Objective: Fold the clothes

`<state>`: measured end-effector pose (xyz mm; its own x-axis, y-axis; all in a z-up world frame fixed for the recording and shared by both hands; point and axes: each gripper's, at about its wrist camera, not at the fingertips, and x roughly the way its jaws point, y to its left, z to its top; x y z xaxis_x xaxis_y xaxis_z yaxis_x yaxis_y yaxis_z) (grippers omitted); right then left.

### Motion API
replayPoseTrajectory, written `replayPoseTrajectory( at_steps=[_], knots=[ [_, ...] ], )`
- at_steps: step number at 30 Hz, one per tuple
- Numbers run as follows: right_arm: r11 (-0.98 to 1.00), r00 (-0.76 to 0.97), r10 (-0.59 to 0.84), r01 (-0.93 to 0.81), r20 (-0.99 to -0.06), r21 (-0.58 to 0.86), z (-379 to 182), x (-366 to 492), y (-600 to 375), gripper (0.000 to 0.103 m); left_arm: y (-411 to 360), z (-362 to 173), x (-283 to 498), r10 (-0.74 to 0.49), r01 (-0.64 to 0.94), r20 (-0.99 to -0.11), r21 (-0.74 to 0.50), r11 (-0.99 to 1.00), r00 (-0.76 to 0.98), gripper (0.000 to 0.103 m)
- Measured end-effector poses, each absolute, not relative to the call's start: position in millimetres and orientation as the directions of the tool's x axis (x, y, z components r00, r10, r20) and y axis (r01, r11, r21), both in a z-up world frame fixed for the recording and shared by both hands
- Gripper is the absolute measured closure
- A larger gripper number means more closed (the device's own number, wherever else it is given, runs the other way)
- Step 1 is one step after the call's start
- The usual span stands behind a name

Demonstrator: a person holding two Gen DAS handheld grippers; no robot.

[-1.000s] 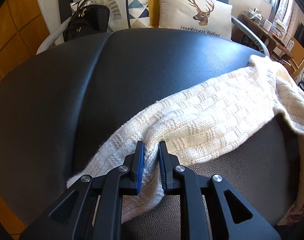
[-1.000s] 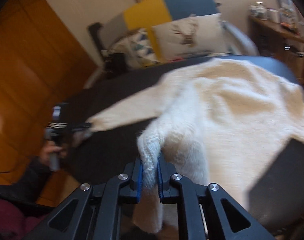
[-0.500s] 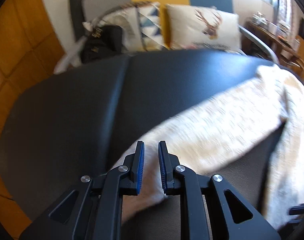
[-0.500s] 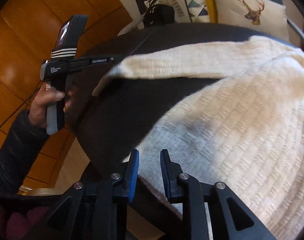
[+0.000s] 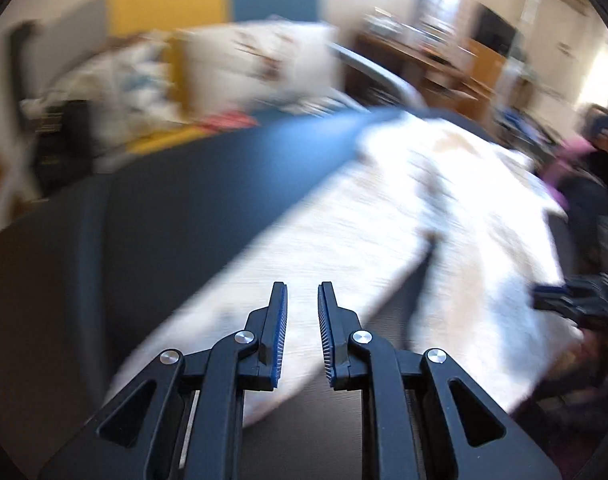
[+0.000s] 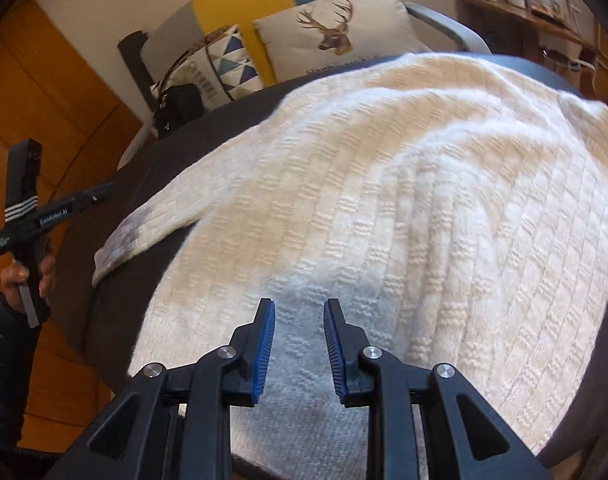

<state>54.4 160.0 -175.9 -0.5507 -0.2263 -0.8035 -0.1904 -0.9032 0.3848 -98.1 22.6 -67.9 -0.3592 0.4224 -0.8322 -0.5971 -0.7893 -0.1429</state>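
Observation:
A cream knitted sweater (image 6: 384, 200) lies spread on a dark padded surface (image 6: 192, 148). Its sleeve (image 6: 176, 216) stretches out to the left. My right gripper (image 6: 299, 304) hovers over the near hem, open, with nothing between its blue pads. In the right wrist view my left gripper (image 6: 102, 192) is held by a hand (image 6: 20, 280) off the left edge, clear of the cuff. The left wrist view is blurred. There my left gripper (image 5: 302, 286) stands narrowly open above the sleeve (image 5: 304, 248), gripping nothing.
A deer cushion (image 6: 336, 36), a triangle-patterned cushion (image 6: 228, 64) and a black handbag (image 6: 178, 110) sit on a seat behind the surface. Orange wooden panels (image 6: 44, 100) rise at the left. A wooden desk (image 6: 544, 8) with small items stands at the right.
Both grippers have let go of the sweater. The left one has lifted off the sleeve and swung away. The right one has dropped its fold and come down over the hem.

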Motion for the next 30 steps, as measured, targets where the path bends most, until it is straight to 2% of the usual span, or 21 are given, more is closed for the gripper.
replayPoseTrajectory(
  at_steps=[4, 7, 12, 14, 17, 19, 20, 21, 22, 25, 26, 27, 30],
  knots=[
    [-0.907, -0.535, -0.216, -0.199, -0.816, 0.371, -178.2, 58.5, 173.7, 0.078, 33.2, -77.0, -108.1, 0.497, -0.621, -0.822, -0.242, -0.745, -0.276, 0.086],
    [-0.900, -0.531, -0.223, -0.210, -0.818, 0.381, -182.4, 59.1, 182.1, 0.078, 30.3, -85.0, -121.1, 0.472, -0.602, -0.839, -0.235, -0.764, -0.272, 0.085],
    [-0.897, -0.520, -0.230, -0.215, -0.822, 0.387, -191.2, 53.6, 184.5, 0.078, 35.5, -99.0, -119.9, 0.251, -0.581, -0.877, 0.038, -0.813, -0.409, 0.085],
    [-0.900, -0.515, -0.231, -0.209, -0.826, 0.383, -193.9, 50.0, 182.7, 0.078, 36.8, -101.4, -117.4, 0.216, -0.579, -0.875, 0.087, -0.810, -0.434, 0.085],
    [-0.909, -0.515, -0.221, -0.199, -0.828, 0.366, -194.4, 47.7, 178.3, 0.078, 33.0, -107.2, -119.2, 0.289, -0.575, -0.887, -0.033, -0.817, -0.360, 0.085],
    [-0.908, -0.518, -0.224, -0.198, -0.826, 0.370, -193.1, 48.2, 178.0, 0.078, 38.3, -113.1, -117.4, 0.296, -0.578, -0.893, -0.050, -0.814, -0.339, 0.085],
    [-0.908, -0.519, -0.223, -0.196, -0.825, 0.369, -192.5, 49.3, 178.8, 0.078, 41.9, -114.9, -114.0, 0.278, -0.589, -0.895, -0.021, -0.808, -0.349, 0.081],
    [-0.909, -0.520, -0.220, -0.198, -0.825, 0.367, -192.2, 49.2, 179.6, 0.078, 45.4, -116.7, -110.7, 0.260, -0.598, -0.896, 0.007, -0.801, -0.359, 0.072],
    [-0.910, -0.523, -0.216, -0.198, -0.825, 0.364, -190.1, 50.1, 179.4, 0.078, 49.0, -118.5, -107.3, 0.243, -0.608, -0.897, 0.036, -0.793, -0.370, 0.069],
    [-0.916, -0.535, -0.193, -0.202, -0.823, 0.346, -182.7, 55.3, 178.7, 0.078, 59.5, -125.6, -99.0, 0.195, -0.633, -0.900, 0.108, -0.767, -0.390, 0.066],
    [-0.919, -0.539, -0.183, -0.204, -0.822, 0.338, -180.2, 58.1, 179.1, 0.078, 62.9, -130.5, -98.8, 0.183, -0.640, -0.907, 0.115, -0.760, -0.380, 0.062],
    [-0.918, -0.539, -0.177, -0.210, -0.823, 0.336, -179.3, 60.3, 179.9, 0.078, 66.3, -135.3, -98.7, 0.172, -0.648, -0.913, 0.121, -0.752, -0.370, 0.048],
    [-0.916, -0.541, -0.163, -0.229, -0.825, 0.331, -177.4, 66.1, 182.3, 0.078, 69.6, -144.0, -98.6, 0.137, -0.626, -0.907, 0.160, -0.763, -0.399, 0.033]
  ],
)
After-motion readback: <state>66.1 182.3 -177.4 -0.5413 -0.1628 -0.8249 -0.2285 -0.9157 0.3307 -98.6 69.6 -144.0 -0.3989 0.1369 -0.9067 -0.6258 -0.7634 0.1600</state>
